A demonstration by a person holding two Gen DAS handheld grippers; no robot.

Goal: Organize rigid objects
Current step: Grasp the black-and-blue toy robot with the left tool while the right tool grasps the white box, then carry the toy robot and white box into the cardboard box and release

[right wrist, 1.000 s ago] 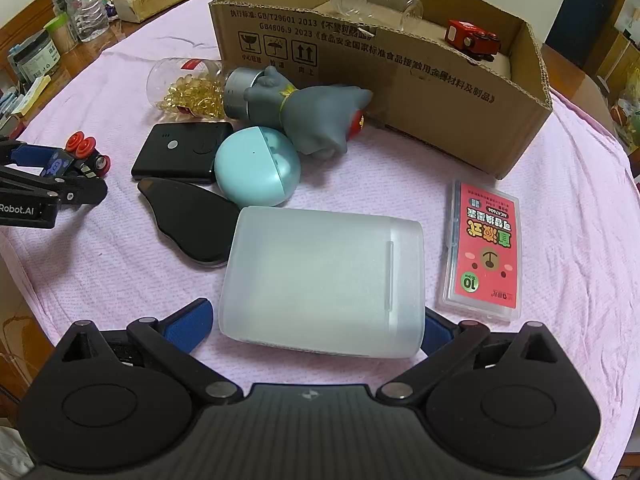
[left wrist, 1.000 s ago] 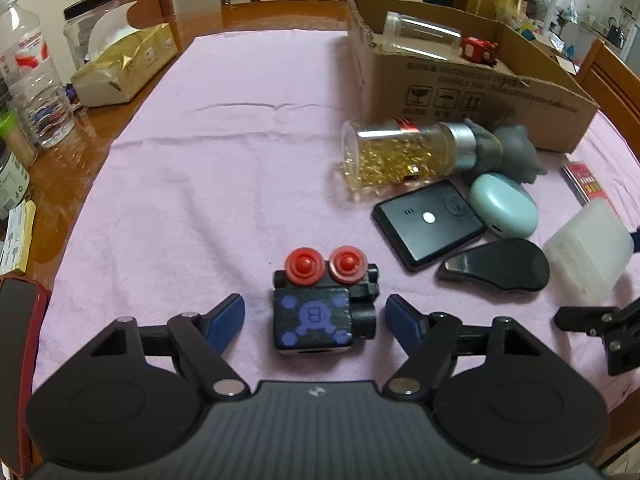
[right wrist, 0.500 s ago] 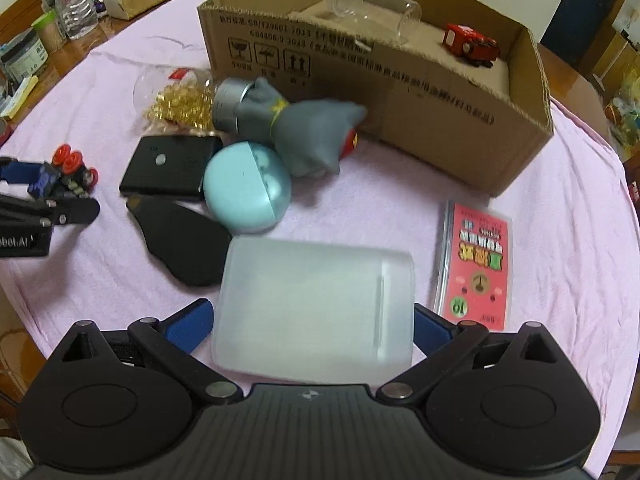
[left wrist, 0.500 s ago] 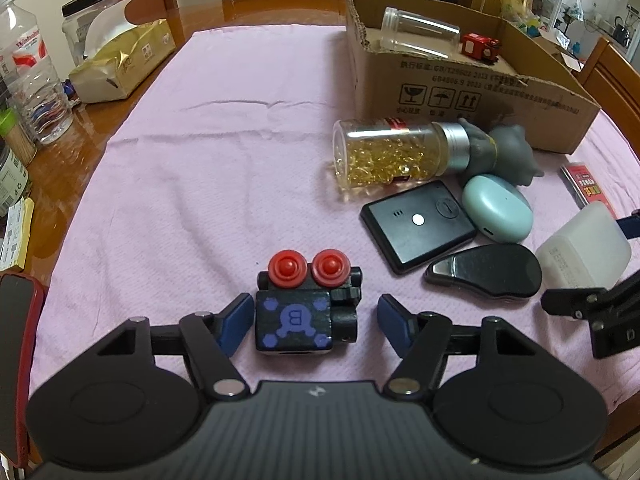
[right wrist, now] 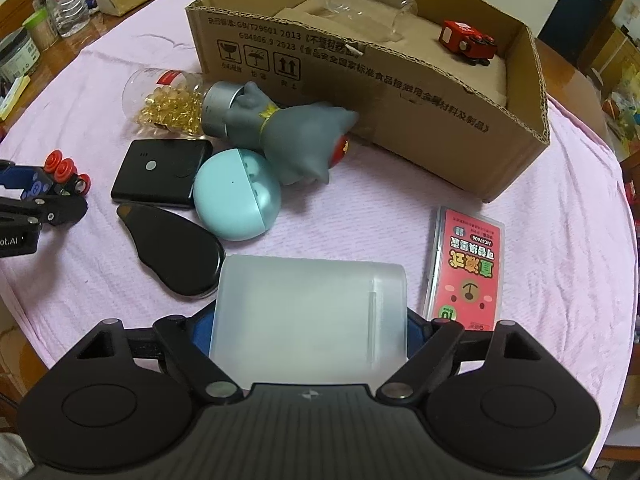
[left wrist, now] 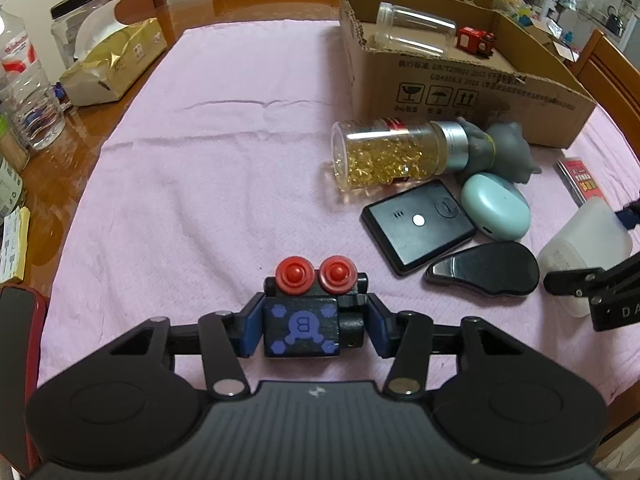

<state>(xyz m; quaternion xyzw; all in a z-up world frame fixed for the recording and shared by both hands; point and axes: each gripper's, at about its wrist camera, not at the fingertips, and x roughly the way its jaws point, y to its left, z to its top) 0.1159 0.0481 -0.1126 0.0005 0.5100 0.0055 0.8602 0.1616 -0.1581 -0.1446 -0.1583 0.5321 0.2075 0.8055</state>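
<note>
- The left tongs (left wrist: 308,330) were pressed onto the black toy block (left wrist: 301,332) with the red wheels, one blue pad on each side of it, low over the pink cloth (left wrist: 192,184) at the near edge of the bench.
- Further right lay the loose pieces not yet sorted: the capsule jar (left wrist: 394,154) on its side, the grey toy (right wrist: 304,136) touching its cap, the black flat device (right wrist: 162,172), the pale blue case (right wrist: 236,194) and the black teardrop piece (right wrist: 172,252).
- The right tongs (right wrist: 310,338) pinched the frosted plastic box (right wrist: 310,312) between both pads, just beside the red card case (right wrist: 466,268).
- The cardboard box (right wrist: 360,80) stood beyond, holding a clear jar (right wrist: 366,6) and a red toy car (right wrist: 466,40).
- The step in hand looked like the grasp completed on both sides; the next move would call for lifting each item clear of its neighbours and carrying it over the cardboard wall before release.
</note>
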